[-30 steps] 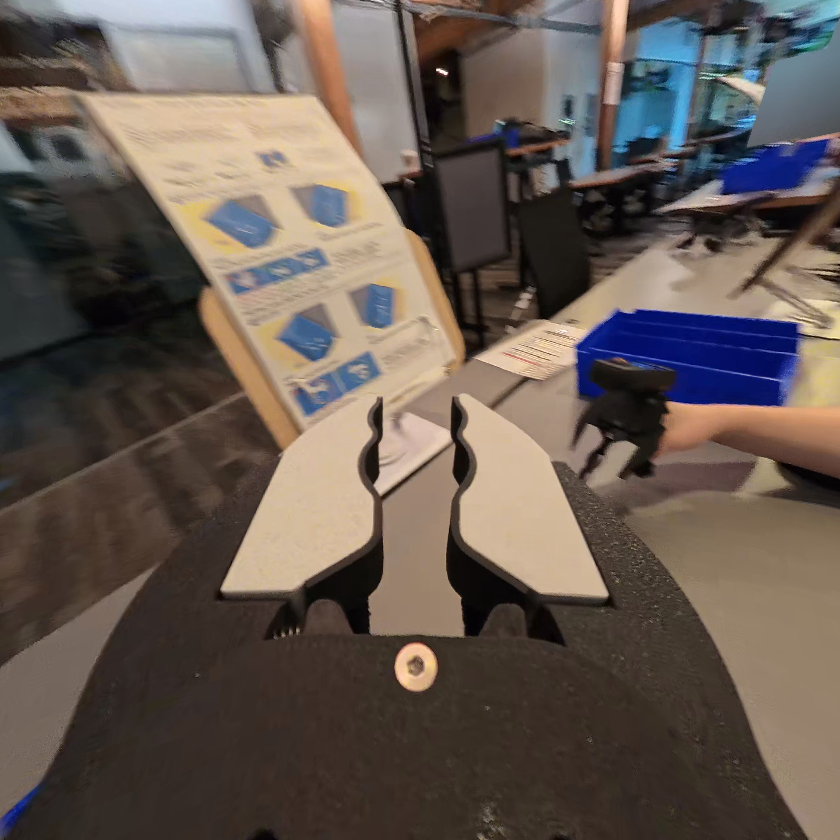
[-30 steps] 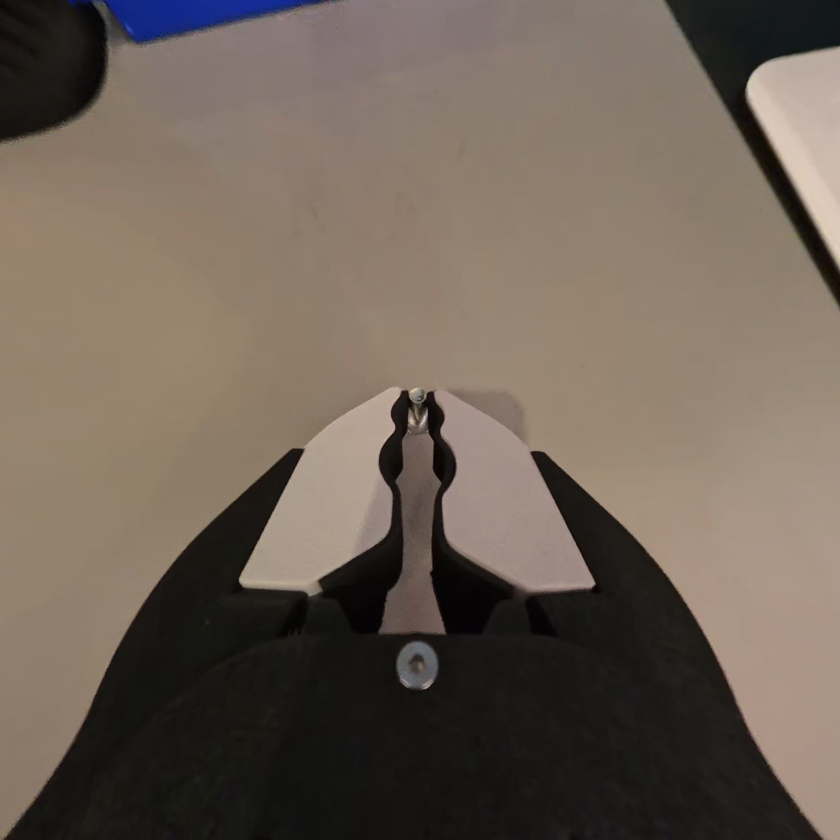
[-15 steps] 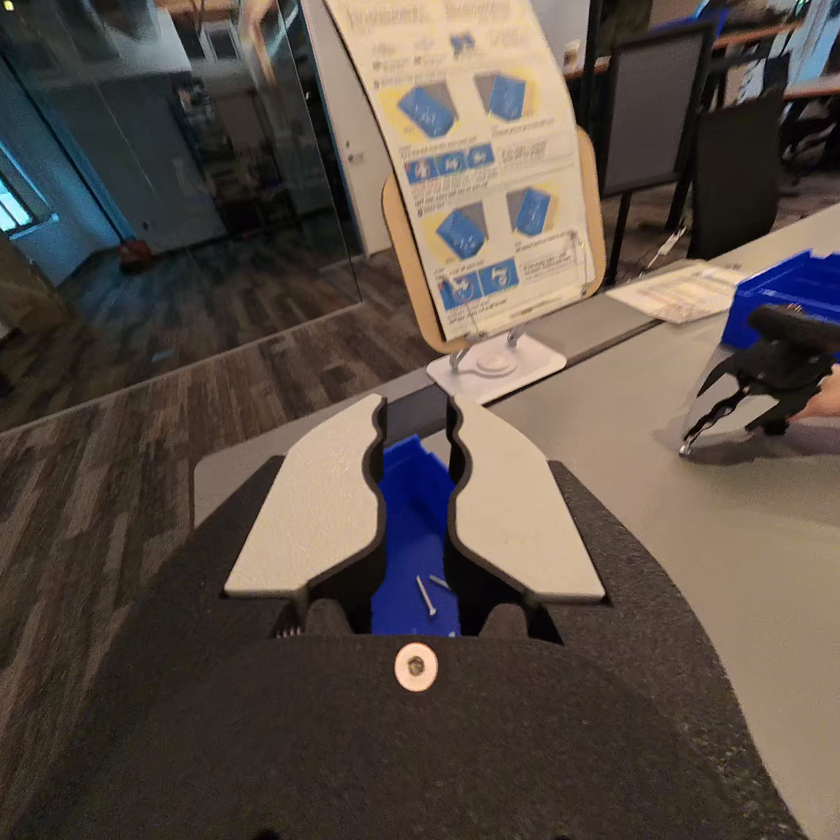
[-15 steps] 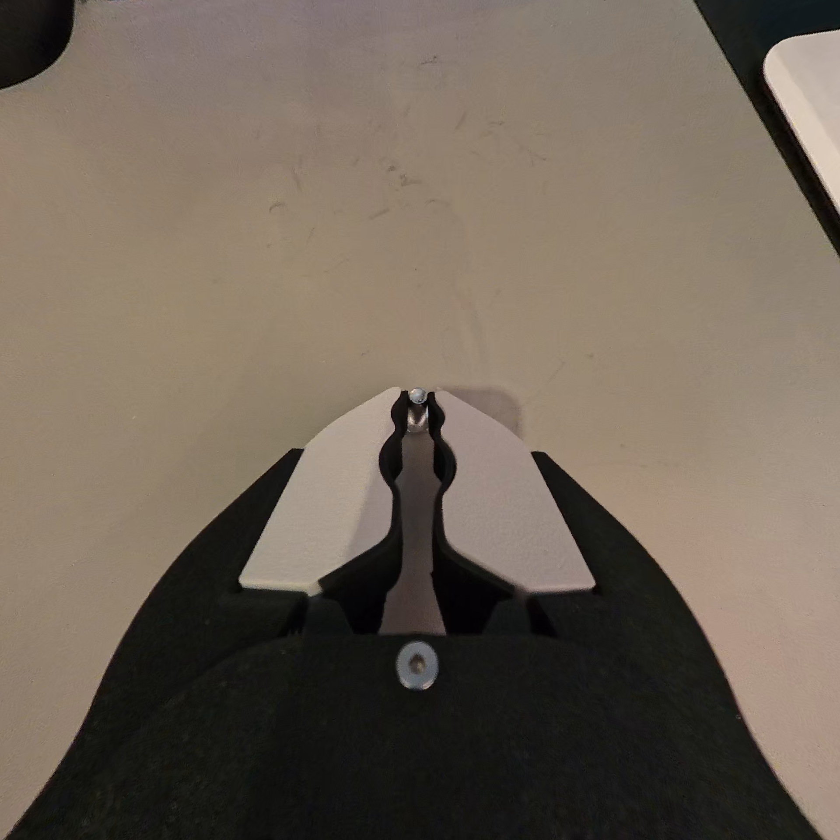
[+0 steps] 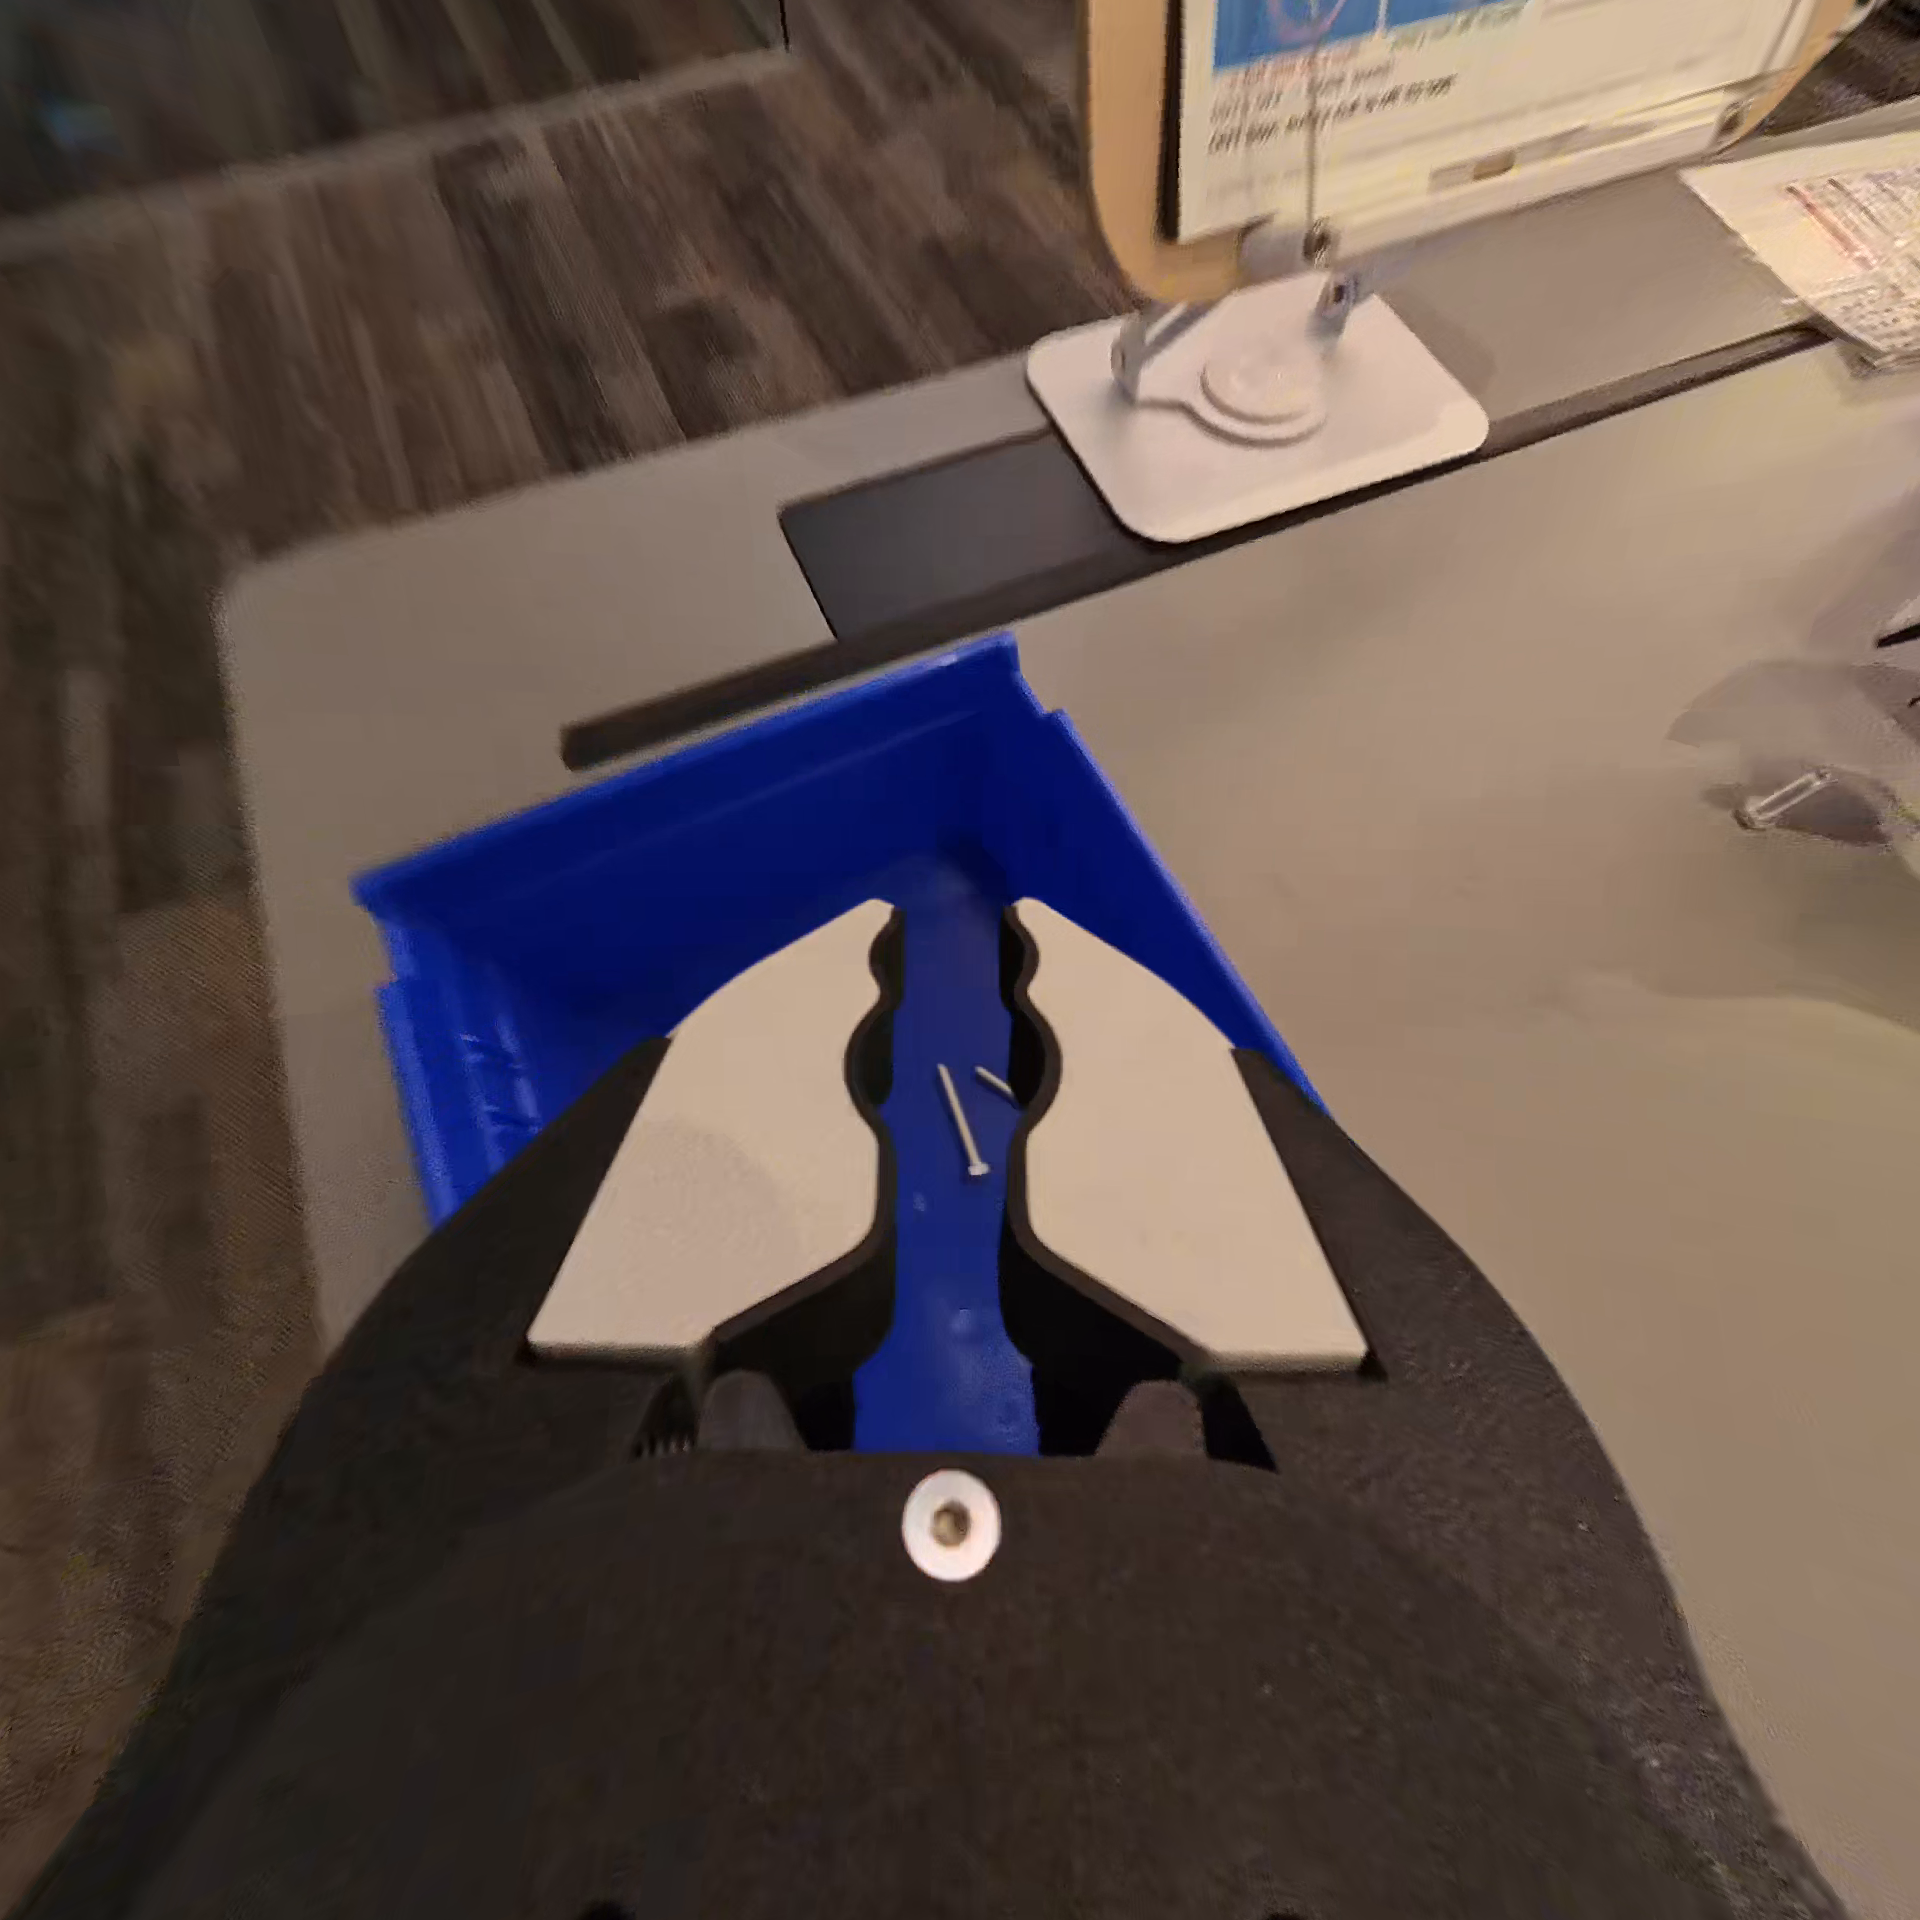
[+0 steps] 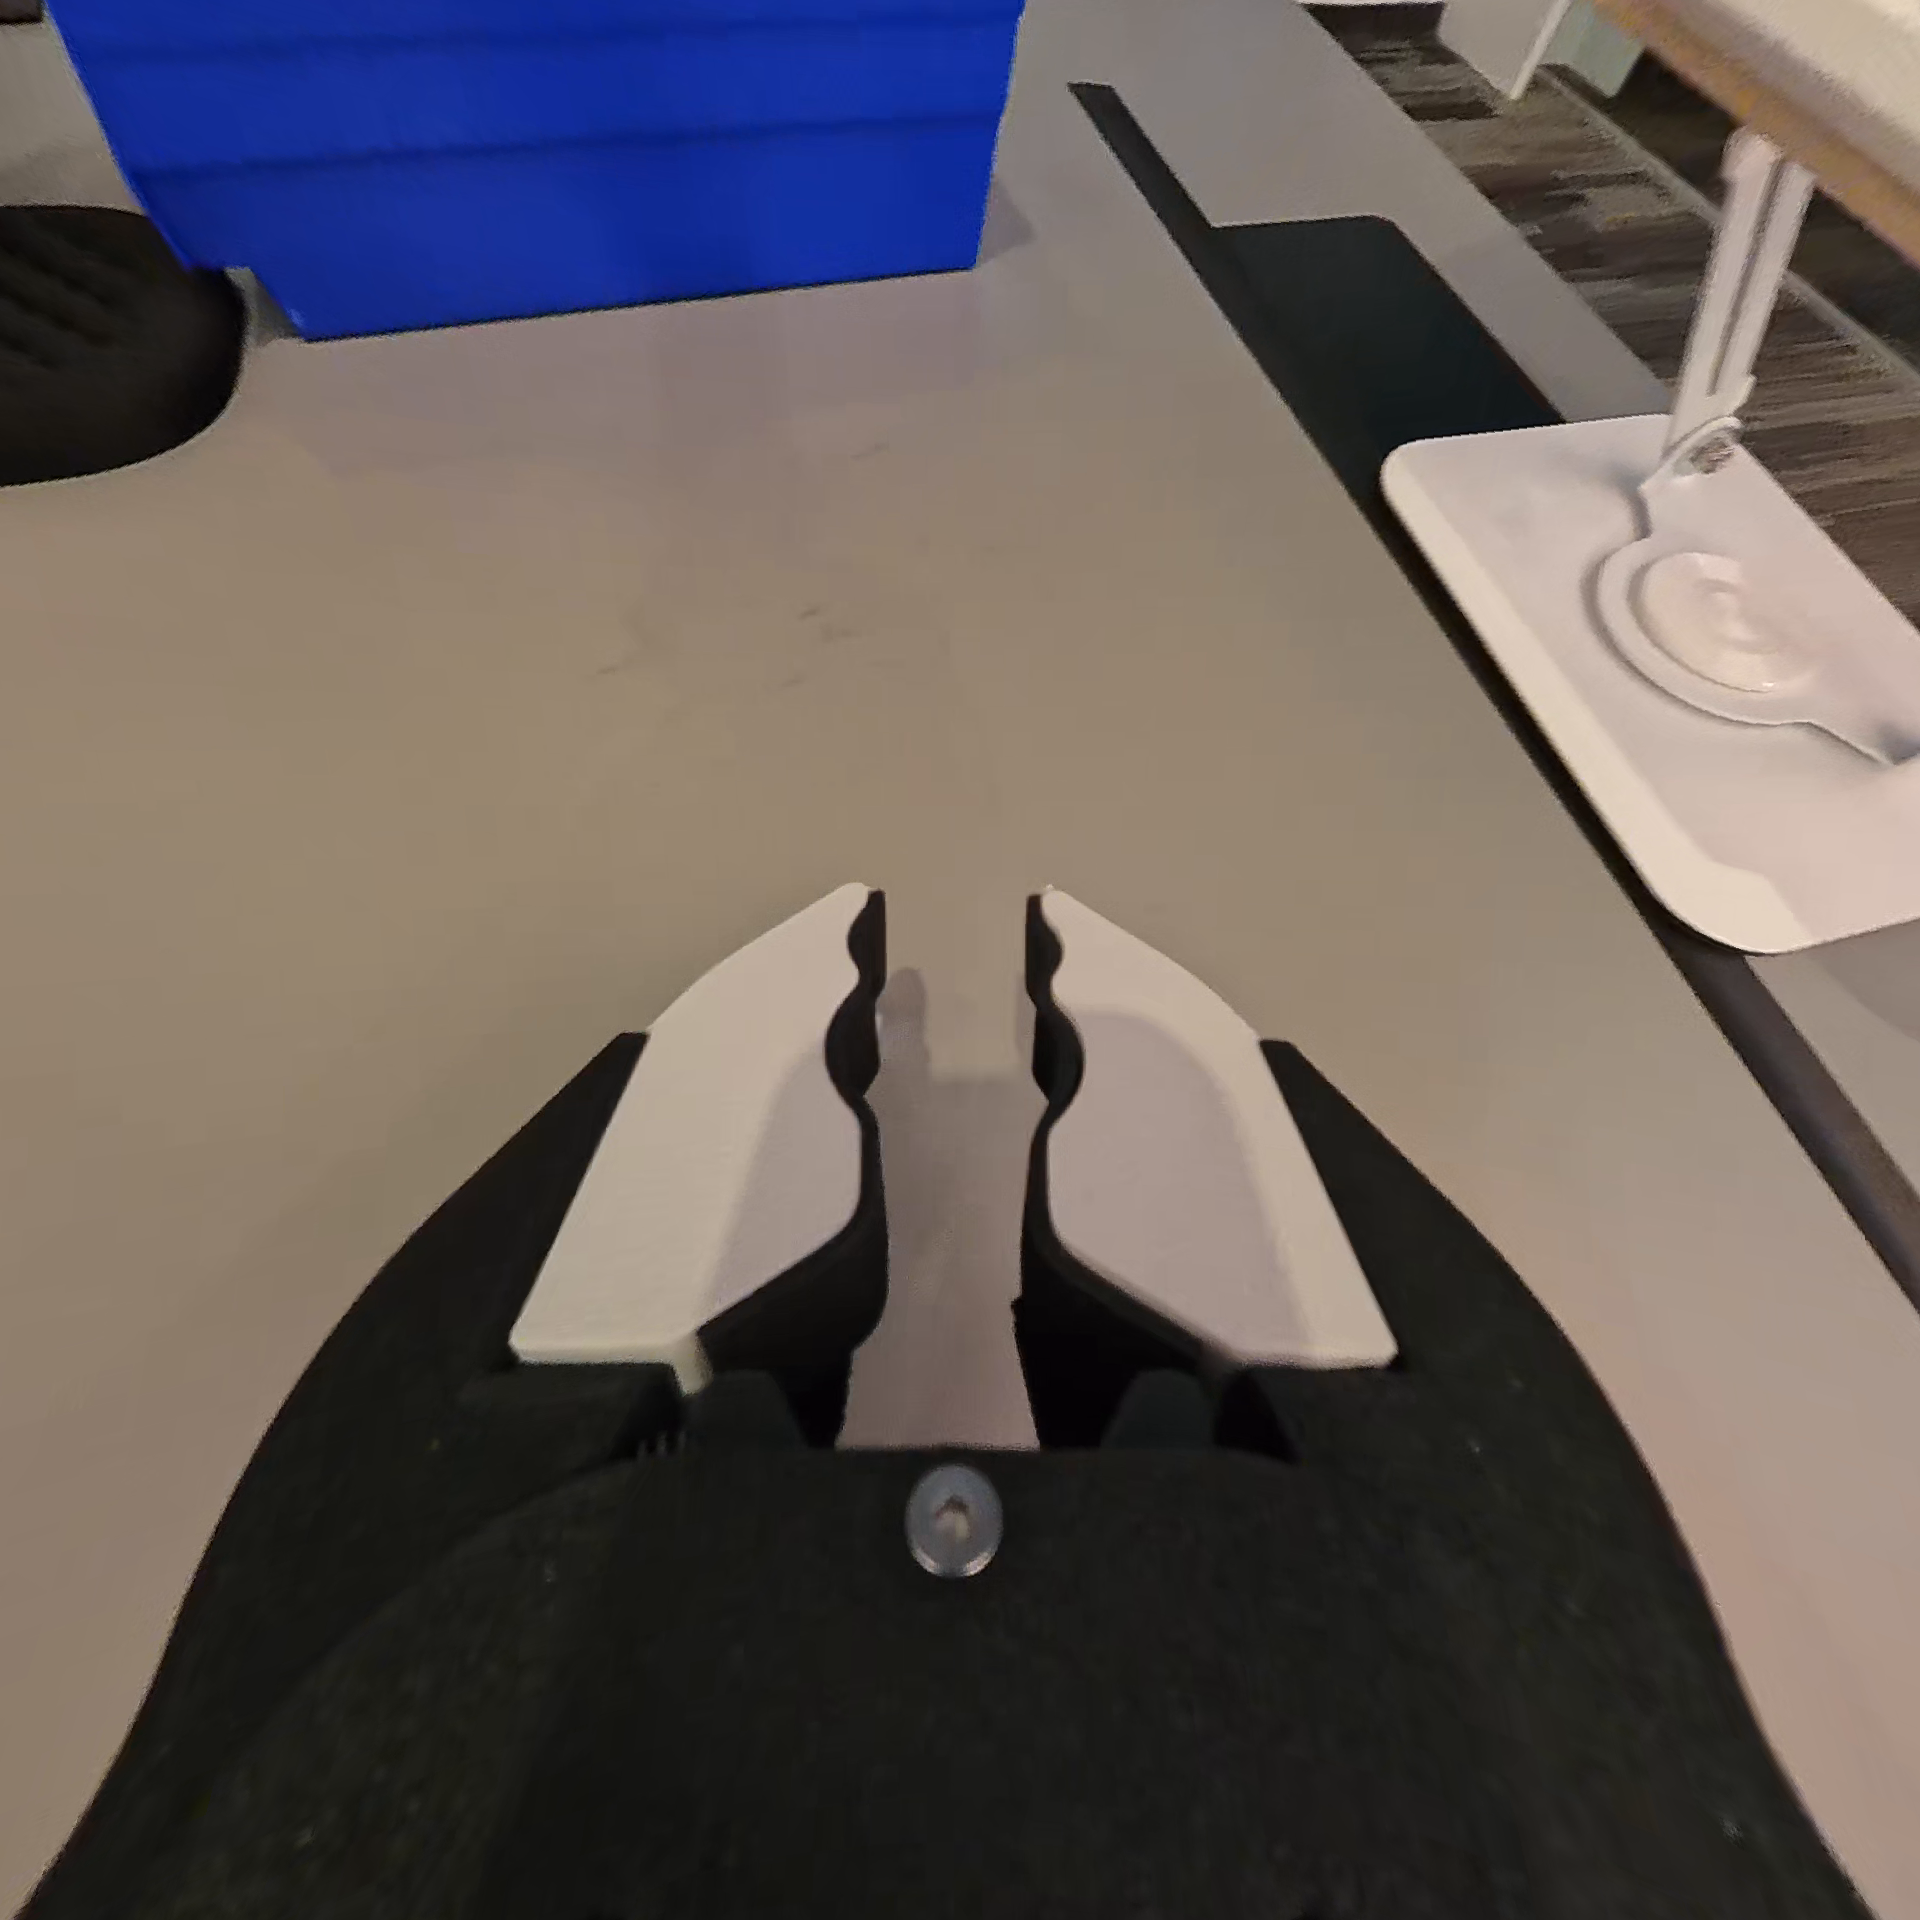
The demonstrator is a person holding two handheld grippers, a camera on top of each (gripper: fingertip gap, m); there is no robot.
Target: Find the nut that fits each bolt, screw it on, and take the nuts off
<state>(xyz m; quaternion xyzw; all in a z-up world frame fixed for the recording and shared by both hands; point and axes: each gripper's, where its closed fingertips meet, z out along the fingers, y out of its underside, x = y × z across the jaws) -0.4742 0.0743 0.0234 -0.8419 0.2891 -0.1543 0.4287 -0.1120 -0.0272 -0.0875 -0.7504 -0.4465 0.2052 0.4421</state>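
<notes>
Left wrist view: left gripper hangs over the blue bin, fingers apart and empty, a slim bolt on the bin floor between them. Advise descending straight and closing across the shank.

Right wrist view: right gripper has fingers apart, holding nothing, above bare bench.

The only writing around here sits on the big printed instruction sheet with blue picture panels, clipped to a tan wooden board on a white stand, and on the white printed paper sheet lying at the far right of the grey table; both are too blurred to make out. The blue plastic bin carries faint raised marks, unreadable too
</notes>
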